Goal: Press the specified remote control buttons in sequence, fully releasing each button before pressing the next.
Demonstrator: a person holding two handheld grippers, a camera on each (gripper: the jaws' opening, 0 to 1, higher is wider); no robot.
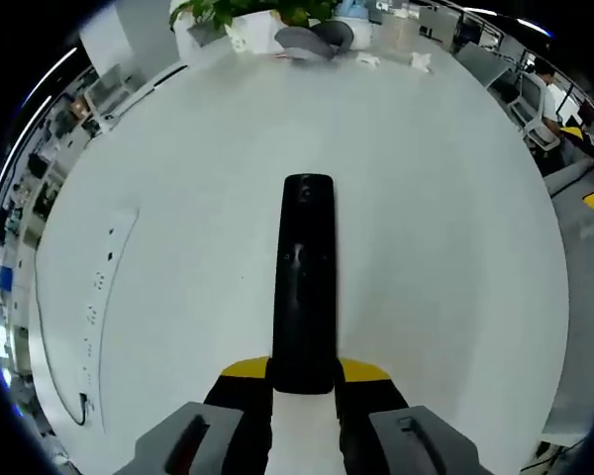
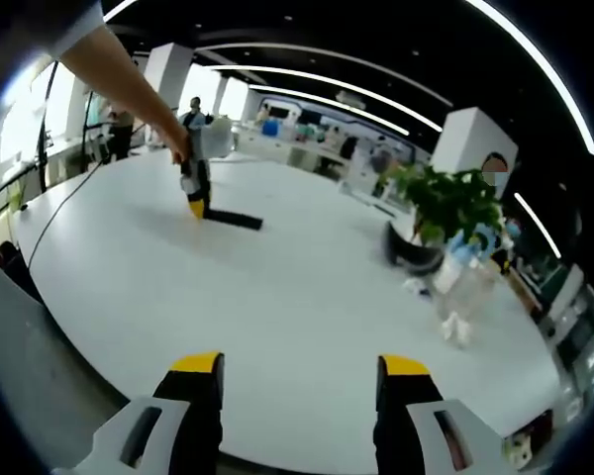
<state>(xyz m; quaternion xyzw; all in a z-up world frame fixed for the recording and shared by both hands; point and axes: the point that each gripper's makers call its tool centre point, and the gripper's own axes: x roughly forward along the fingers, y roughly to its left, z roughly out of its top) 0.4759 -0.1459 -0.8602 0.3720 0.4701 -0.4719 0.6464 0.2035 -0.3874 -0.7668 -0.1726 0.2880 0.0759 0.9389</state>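
Observation:
A long black remote control point(image 1: 304, 287) lies along the white table point(image 1: 426, 198), its near end clamped between the yellow-tipped jaws of my left gripper point(image 1: 303, 371). In the right gripper view the same remote point(image 2: 234, 219) lies flat on the table far off at upper left, with the left gripper point(image 2: 195, 193) standing over its end, held by a person's arm point(image 2: 129, 79). My right gripper point(image 2: 299, 371) hovers above the table's near side, open, nothing between its fingers.
A white power strip point(image 1: 104, 297) with its cable lies at the table's left edge. A potted plant point(image 2: 438, 213), a grey cap point(image 1: 312, 42) and clear plastic bottles point(image 2: 462, 282) stand at the far end. Office desks and people surround the table.

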